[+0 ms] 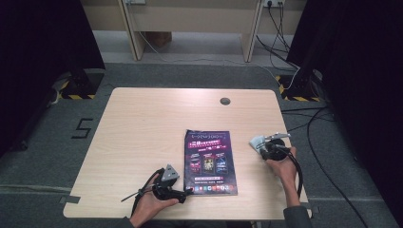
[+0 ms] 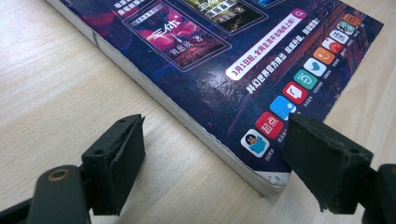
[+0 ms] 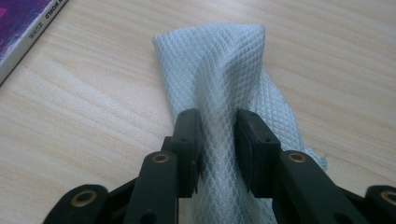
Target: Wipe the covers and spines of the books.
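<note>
- Far left on the table, near the front edge: the left gripper, held in the person's left hand. It's lying low and pointing sideways at the bottom-left corner of the magazine, pretty much right up against it.
- In the left gripper view that left gripper has its jaws spread wide with nothing between the pads. One jaw sits over bare wood, the other over the cover's corner, so the magazine edge runs diagonally across the gap. Can't tell if either jaw is actually touching the paper.
- Middle of the table: the magazine lies flat, dark purple cover up, a row of little app icons along its near edge. Its page stack shows as a pale band along the side.
- Right of the magazine, a little apart from it: the white cloth, bunched up, with the right gripper on it and the right hand behind.
- Right gripper view is clear: the right gripper has its jaws nearly together, pinching a fold of the cloth, a thin mesh with a diamond pattern. The cloth's far end rests on the wood, and the magazine's spine peeks in at the top left corner.
</note>
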`<state>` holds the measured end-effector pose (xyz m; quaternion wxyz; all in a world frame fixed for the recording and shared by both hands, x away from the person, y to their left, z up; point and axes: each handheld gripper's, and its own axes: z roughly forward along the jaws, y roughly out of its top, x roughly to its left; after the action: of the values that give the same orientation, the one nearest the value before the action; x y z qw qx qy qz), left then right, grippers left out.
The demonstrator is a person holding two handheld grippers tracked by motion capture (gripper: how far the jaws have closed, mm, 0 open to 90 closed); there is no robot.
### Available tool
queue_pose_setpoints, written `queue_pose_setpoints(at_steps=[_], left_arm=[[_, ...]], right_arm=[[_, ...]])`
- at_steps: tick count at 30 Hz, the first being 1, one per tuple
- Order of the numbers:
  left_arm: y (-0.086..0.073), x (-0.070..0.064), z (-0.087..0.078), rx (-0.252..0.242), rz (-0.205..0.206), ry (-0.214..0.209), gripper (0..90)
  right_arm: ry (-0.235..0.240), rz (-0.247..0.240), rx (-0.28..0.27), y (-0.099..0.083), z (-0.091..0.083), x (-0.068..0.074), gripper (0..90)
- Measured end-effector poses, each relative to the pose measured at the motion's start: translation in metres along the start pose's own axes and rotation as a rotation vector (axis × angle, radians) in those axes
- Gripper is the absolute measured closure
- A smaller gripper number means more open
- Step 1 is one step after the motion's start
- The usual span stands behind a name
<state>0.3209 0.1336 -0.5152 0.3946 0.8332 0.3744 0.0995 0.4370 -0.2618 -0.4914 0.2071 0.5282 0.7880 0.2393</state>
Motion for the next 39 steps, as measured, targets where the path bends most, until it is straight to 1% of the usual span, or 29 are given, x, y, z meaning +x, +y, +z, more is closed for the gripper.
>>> queue_pose_setpoints(at_steps=[3,5,6,8,10,14,18,20,21,23,24,26,27,28,29,31,32,33,34,36,37,39], left_arm=[[0.0,0.0,0.0,0.001,0.001,-0.001,19.7],[0.0,0.0,0.0,0.0,0.0,0.0,19.7],[0.0,0.0,0.0,0.0,-0.002,-0.001,19.8],[0.0,0.0,0.0,-0.001,-0.001,-0.002,19.7],[0.0,0.0,0.0,-0.001,-0.002,-0.002,19.7],[0.0,0.001,0.0,0.002,0.0,-0.008,19.9],[0.002,0.002,-0.001,0.005,-0.008,-0.02,20.2],[0.004,0.003,0.0,-0.012,-0.017,-0.027,20.9],[0.006,0.004,0.0,-0.021,-0.022,-0.023,21.0],[0.01,0.005,0.001,-0.039,-0.042,-0.019,21.0],[0.013,0.006,0.003,-0.042,-0.043,-0.015,20.9],[0.021,0.008,0.008,-0.043,-0.04,0.0,20.6],[0.024,0.01,0.012,-0.044,-0.039,0.008,20.6],[0.028,0.012,0.015,-0.041,-0.04,0.019,20.8],[0.03,0.014,0.018,-0.037,-0.034,0.032,21.1],[0.034,0.018,0.024,-0.024,-0.022,0.052,21.8],[0.035,0.02,0.025,-0.023,-0.03,0.057,22.1],[0.035,0.021,0.027,-0.019,-0.029,0.056,22.5],[0.035,0.021,0.028,-0.007,-0.02,0.061,23.5],[0.033,0.022,0.029,-0.014,-0.029,0.054,23.6],[0.033,0.021,0.028,-0.013,-0.035,0.051,24.8],[0.032,0.02,0.028,-0.015,-0.033,0.051,28.1]], right_arm=[[0.005,0.016,-0.01,0.001,-0.001,-0.001,64.2],[-0.001,0.037,-0.021,0.001,-0.003,-0.003,58.8],[-0.006,0.054,-0.034,0.002,-0.006,-0.003,55.4],[0.011,0.093,-0.075,0.004,-0.012,-0.004,50.2],[0.022,0.111,-0.114,0.008,-0.019,-0.003,48.7],[0.06,0.094,-0.154,0.014,-0.028,0.009,44.7],[0.112,0.07,-0.154,0.019,-0.024,0.025,40.4],[0.142,0.072,-0.151,0.021,-0.021,0.033,38.3],[0.157,0.065,-0.152,0.022,-0.02,0.036,37.5],[0.184,0.068,-0.15,0.024,-0.017,0.043,36.6],[0.194,0.06,-0.153,0.024,-0.016,0.045,36.4],[0.205,0.052,-0.145,0.025,-0.013,0.052,36.1],[0.208,0.037,-0.141,0.026,-0.011,0.053,36.0],[0.21,0.033,-0.137,0.026,-0.009,0.056,35.9],[0.214,0.035,-0.13,0.026,-0.008,0.059,35.9],[0.225,0.018,-0.127,0.026,-0.007,0.063,35.9],[0.226,0.013,-0.131,0.026,-0.006,0.064,35.9],[0.234,0.018,-0.128,0.027,-0.006,0.066,35.9],[0.242,0.013,-0.131,0.027,-0.006,0.067,35.9],[0.251,0.02,-0.129,0.028,-0.004,0.069,35.9],[0.253,0.02,-0.128,0.028,-0.004,0.07,35.9],[0.259,0.015,-0.124,0.028,-0.002,0.072,35.9]])
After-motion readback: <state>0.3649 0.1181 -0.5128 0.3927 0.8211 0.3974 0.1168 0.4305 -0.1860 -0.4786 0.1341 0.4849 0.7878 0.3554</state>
